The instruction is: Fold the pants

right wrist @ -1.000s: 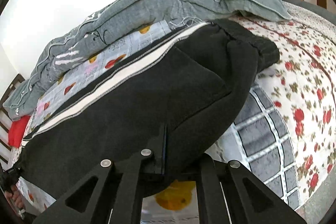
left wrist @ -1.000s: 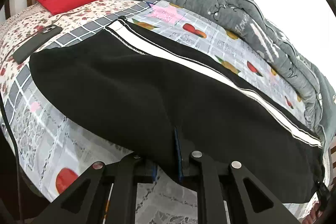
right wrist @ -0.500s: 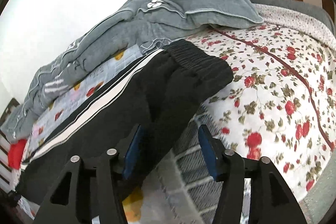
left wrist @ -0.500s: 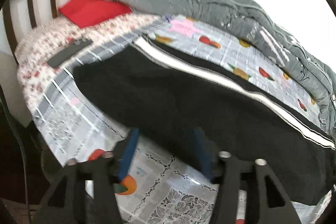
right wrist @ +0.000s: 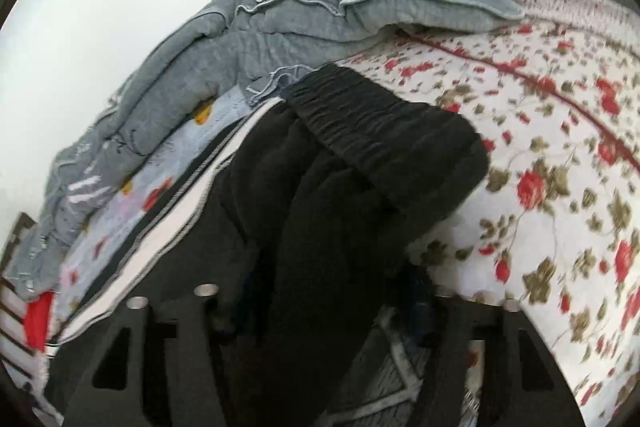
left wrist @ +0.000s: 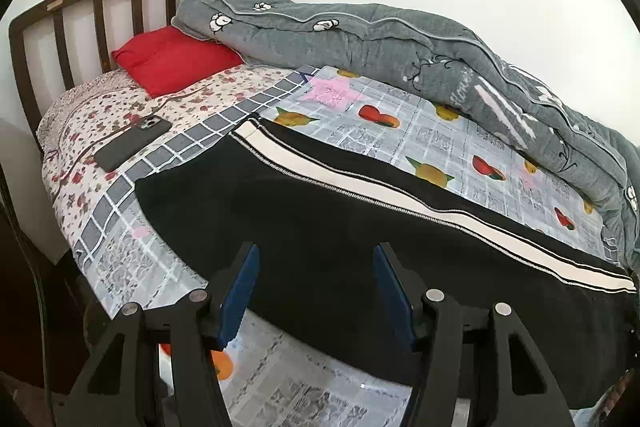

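Observation:
Black pants (left wrist: 312, 219) with a white side stripe (left wrist: 400, 187) lie lengthwise on the bed, folded leg over leg. My left gripper (left wrist: 314, 287) is open and empty, its blue pads just above the near edge of the pants. In the right wrist view the pants (right wrist: 340, 227) show with the elastic waistband (right wrist: 376, 123) at the far end. My right gripper (right wrist: 328, 303) is open, its fingers astride the bunched black fabric near the waist, not pinching it. That view is blurred.
A grey quilt (left wrist: 400, 43) runs along the wall side. A red pillow (left wrist: 176, 59) and a dark phone (left wrist: 132, 143) lie near the wooden headboard (left wrist: 80, 11). A fruit-print sheet (left wrist: 440, 139) covers the floral bedspread (right wrist: 560, 167).
Both grippers were shut on the near edge of the pants, then opened and let go. They pulled back and up; the pants now lie flat.

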`<state>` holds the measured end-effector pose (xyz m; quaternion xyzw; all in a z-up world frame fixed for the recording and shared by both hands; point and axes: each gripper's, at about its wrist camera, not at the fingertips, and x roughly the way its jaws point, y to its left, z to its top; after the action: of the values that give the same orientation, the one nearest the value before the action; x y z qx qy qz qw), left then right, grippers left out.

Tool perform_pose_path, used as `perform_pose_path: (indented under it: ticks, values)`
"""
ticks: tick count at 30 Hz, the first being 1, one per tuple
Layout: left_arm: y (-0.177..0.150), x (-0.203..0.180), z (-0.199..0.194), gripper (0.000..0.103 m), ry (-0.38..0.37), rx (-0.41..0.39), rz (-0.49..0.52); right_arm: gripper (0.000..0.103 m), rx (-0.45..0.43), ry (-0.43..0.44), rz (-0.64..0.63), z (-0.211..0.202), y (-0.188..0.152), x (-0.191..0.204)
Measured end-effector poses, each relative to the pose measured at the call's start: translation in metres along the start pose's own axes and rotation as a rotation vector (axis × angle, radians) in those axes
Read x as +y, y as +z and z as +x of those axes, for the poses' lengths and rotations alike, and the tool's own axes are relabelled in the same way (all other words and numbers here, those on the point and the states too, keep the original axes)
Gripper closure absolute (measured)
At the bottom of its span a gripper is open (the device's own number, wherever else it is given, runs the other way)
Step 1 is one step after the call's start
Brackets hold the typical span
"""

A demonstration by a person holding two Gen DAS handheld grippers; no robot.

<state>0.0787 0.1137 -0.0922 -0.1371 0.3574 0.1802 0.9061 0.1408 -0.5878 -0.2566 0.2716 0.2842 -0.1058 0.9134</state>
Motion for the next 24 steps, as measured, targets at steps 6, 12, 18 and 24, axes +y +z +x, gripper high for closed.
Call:
perform_pose_path:
  ticks: [6, 12, 18, 24]
  values:
    - [0.007, -0.008, 0.025, 0.046, -0.022, 0.028, 0.001, 0.083, -0.058, 0.066, -0.034, -0.011, 0.01, -0.001]
    - [0.025, -0.007, 0.04, 0.046, -0.018, 0.019, 0.016, 0.08, -0.069, -0.013, -0.001, -0.015, 0.019, -0.019]
    - [0.036, -0.002, 0.057, 0.046, 0.005, 0.002, 0.017, 0.07, 0.001, -0.114, -0.099, -0.022, 0.016, -0.014]
    - [0.05, 0.006, 0.073, 0.046, -0.017, 0.013, 0.05, 0.064, -0.073, -0.242, -0.193, -0.05, 0.025, 0.004]
